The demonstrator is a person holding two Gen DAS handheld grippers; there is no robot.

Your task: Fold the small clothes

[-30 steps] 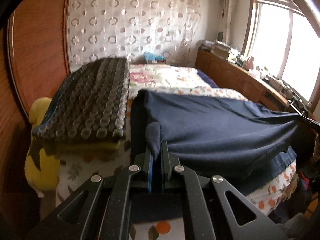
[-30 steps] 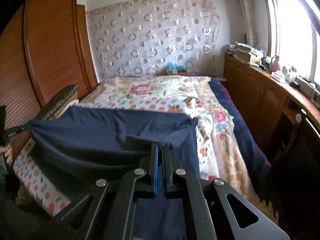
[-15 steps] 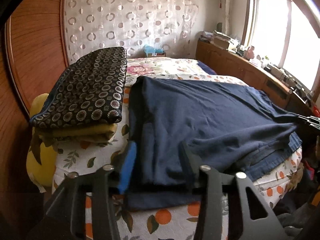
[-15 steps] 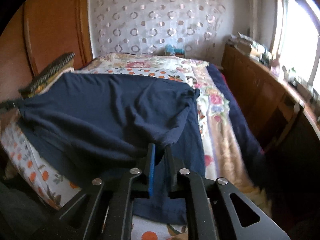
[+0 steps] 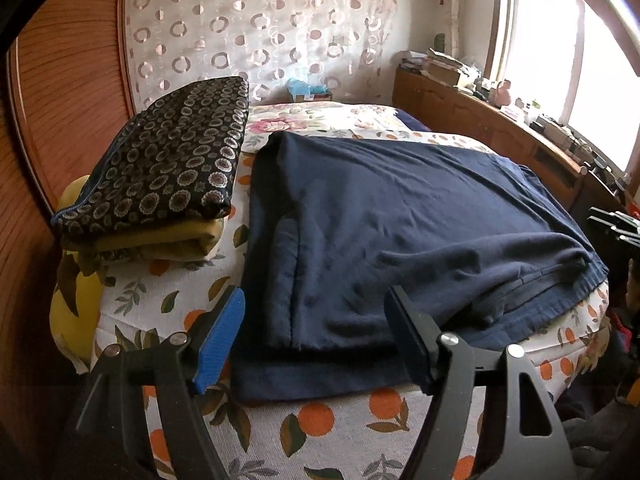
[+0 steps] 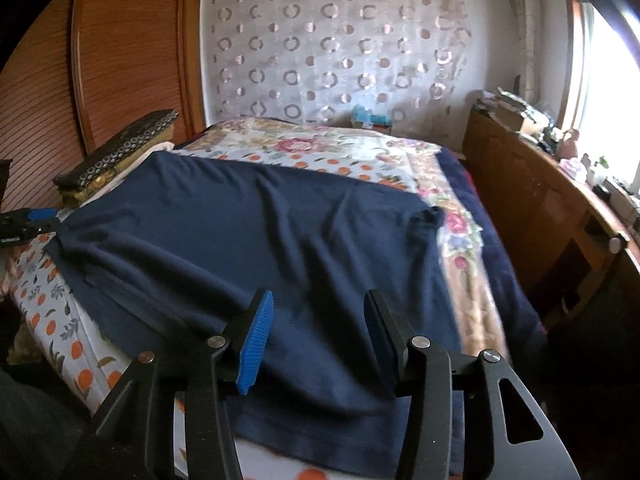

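A navy blue garment (image 5: 400, 216) lies folded over and flat on the bed's near end; it also shows in the right wrist view (image 6: 248, 236). My left gripper (image 5: 316, 332) is open and empty, just above the garment's near left edge. My right gripper (image 6: 316, 336) is open and empty, above the garment's near right part. The left gripper's tip shows at the left edge of the right wrist view (image 6: 28, 220). The right gripper's tip shows at the right edge of the left wrist view (image 5: 616, 224).
A stack of folded clothes, dark patterned on top of yellow (image 5: 160, 168), sits left of the garment. The bed has a floral and orange-print cover (image 5: 320, 420). A wooden wardrobe (image 5: 60, 80) stands at left, a cluttered wooden sideboard (image 5: 500, 128) under the window at right.
Both grippers held the garment stretched between them, then laid it on the bed. The left gripper opened first, then the right; both have drawn back a little.
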